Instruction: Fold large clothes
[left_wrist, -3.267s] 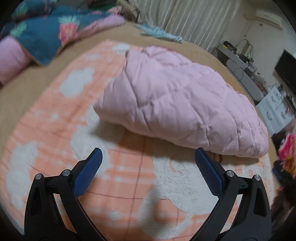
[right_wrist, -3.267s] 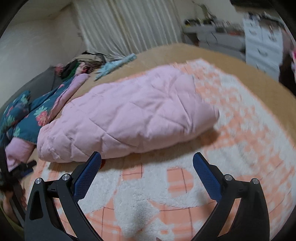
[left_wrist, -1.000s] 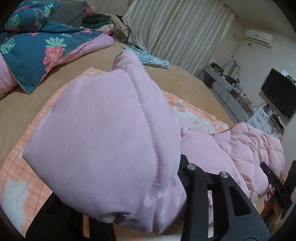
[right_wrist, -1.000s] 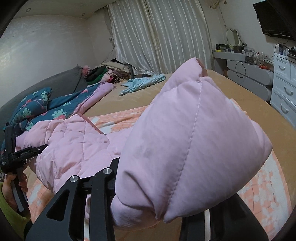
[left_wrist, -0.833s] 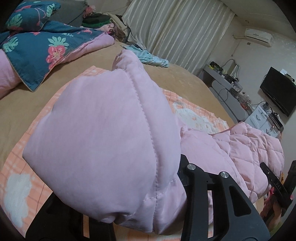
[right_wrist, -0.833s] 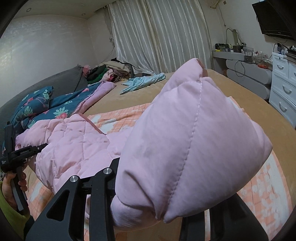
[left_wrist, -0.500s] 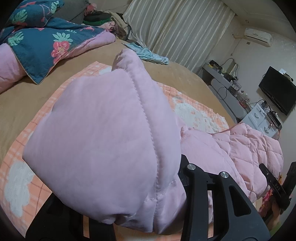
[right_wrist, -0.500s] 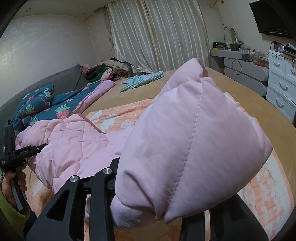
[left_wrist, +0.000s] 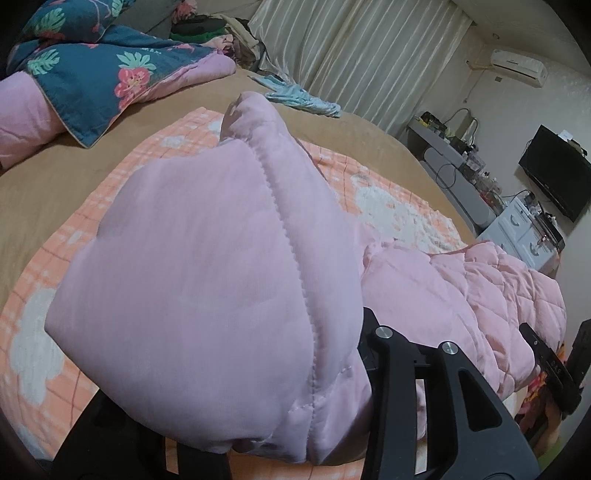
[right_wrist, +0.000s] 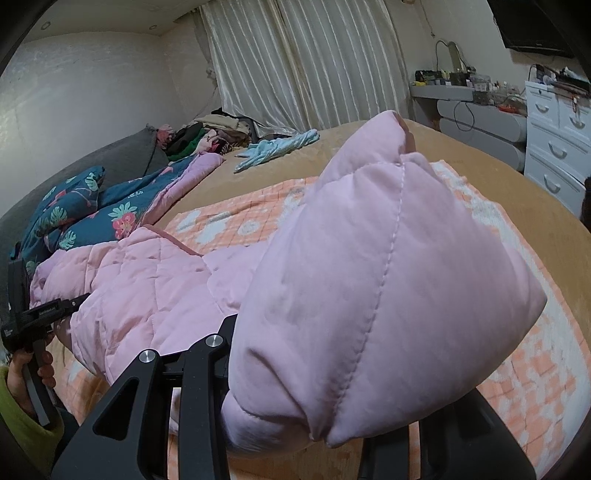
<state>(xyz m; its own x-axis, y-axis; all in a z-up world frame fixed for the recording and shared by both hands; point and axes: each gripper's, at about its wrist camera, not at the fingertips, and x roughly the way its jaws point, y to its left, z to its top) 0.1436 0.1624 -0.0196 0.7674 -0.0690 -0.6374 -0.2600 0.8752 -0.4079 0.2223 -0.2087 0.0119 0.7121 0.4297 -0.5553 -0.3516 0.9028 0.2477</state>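
A large pink quilted jacket (left_wrist: 461, 288) lies across an orange and white checked blanket (left_wrist: 55, 258) on the bed. My left gripper (left_wrist: 266, 435) is shut on one puffy end of the jacket (left_wrist: 207, 280), which fills that view and hides the fingertips. My right gripper (right_wrist: 332, 439) is shut on the other end of the jacket (right_wrist: 388, 288), lifted above the blanket (right_wrist: 524, 384). The jacket's middle (right_wrist: 147, 288) sags between the two grips. The left gripper's body shows at the left of the right wrist view (right_wrist: 33, 317).
A blue floral quilt (left_wrist: 92, 66) with pink lining lies at the bed's far left. A light blue garment (right_wrist: 277, 149) and a clothes pile (right_wrist: 210, 134) lie near the curtains. White drawers (right_wrist: 557, 147), a grey shelf (left_wrist: 454, 177) and a TV (left_wrist: 554, 173) stand to the right.
Both grippers were open over the flat jacket 3.3 s ago and now hold its ends raised. Over the last second both views have tilted slightly down towards the bed.
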